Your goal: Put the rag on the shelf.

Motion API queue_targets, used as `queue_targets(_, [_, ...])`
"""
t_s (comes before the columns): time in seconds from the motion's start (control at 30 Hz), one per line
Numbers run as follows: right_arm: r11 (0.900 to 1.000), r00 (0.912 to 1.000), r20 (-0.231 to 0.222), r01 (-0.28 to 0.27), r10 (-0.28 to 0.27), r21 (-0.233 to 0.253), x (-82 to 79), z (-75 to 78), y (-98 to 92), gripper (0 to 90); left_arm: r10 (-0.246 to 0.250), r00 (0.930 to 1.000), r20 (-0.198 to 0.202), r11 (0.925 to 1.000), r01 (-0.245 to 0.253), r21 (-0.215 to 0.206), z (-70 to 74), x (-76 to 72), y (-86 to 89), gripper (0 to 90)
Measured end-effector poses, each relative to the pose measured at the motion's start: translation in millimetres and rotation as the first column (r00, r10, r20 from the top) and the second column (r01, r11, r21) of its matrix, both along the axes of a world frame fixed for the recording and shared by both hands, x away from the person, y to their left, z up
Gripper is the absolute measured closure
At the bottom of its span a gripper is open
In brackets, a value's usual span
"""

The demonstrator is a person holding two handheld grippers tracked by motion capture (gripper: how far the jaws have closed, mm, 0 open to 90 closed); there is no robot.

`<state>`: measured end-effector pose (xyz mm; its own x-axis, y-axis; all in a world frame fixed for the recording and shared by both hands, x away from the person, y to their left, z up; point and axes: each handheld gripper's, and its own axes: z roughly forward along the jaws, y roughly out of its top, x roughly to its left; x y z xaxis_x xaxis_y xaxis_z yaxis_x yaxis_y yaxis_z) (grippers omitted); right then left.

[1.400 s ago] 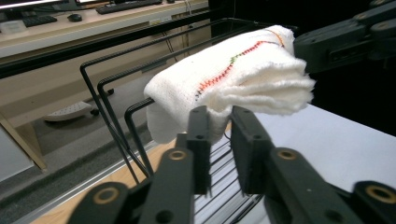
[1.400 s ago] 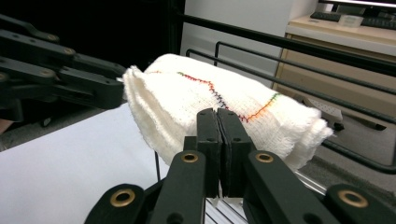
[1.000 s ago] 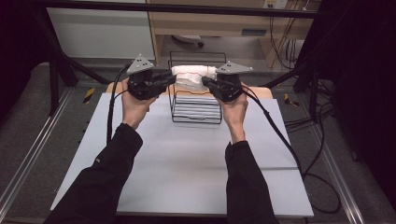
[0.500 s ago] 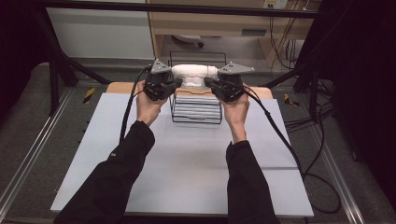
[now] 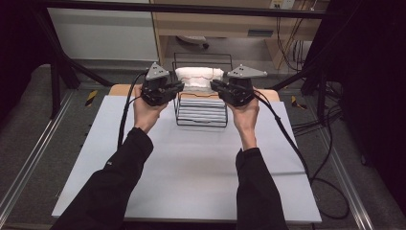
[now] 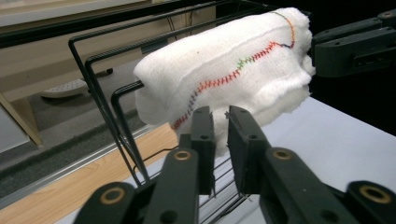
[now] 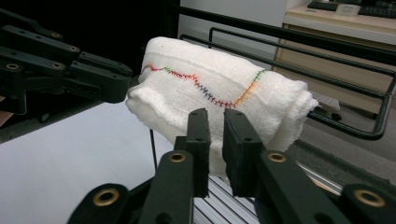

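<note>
A white cloth (image 5: 199, 78) with coloured stitching hangs over the top bars of a black wire rack (image 5: 201, 115), at upper centre of the high view. The left gripper (image 5: 178, 87) pinches the cloth's left end and the right gripper (image 5: 215, 86) its right end. In each gripper view the jaws stand narrow at the cloth's lower edge (image 6: 224, 93) (image 7: 219, 93); they seem closed on a fold, though the contact is partly hidden. The rack stands on a pale table (image 5: 191, 167).
</note>
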<state>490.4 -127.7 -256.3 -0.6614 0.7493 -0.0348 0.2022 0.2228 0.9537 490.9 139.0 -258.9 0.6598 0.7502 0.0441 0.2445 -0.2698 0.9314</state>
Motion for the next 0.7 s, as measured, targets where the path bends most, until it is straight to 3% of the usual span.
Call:
queue_targets(0.27, [0.999, 0.9993, -0.015, -0.033, 0.034, 0.032, -12.9, 1.0, -9.6, 62.4, -0.007, 0.9998, -0.021, 0.9999, 0.008, 0.009, -5.6, -12.2, 16.6, 58.4])
queue_targets(0.37, [0.999, 0.9985, -0.032, -0.045, 0.046, 0.027, -17.9, -1.9, -12.0, 50.9, -0.013, 0.9992, -0.038, 0.9998, 0.014, 0.015, -11.9, -16.5, 23.0, 49.1])
queue_targets(0.7, [0.996, 0.9912, -0.104, -0.079, 0.082, 0.028, -31.6, -24.0, -23.9, 22.7, -0.017, 0.9961, -0.086, 0.9991, 0.020, 0.036, -47.5, -37.2, 46.7, 26.1])
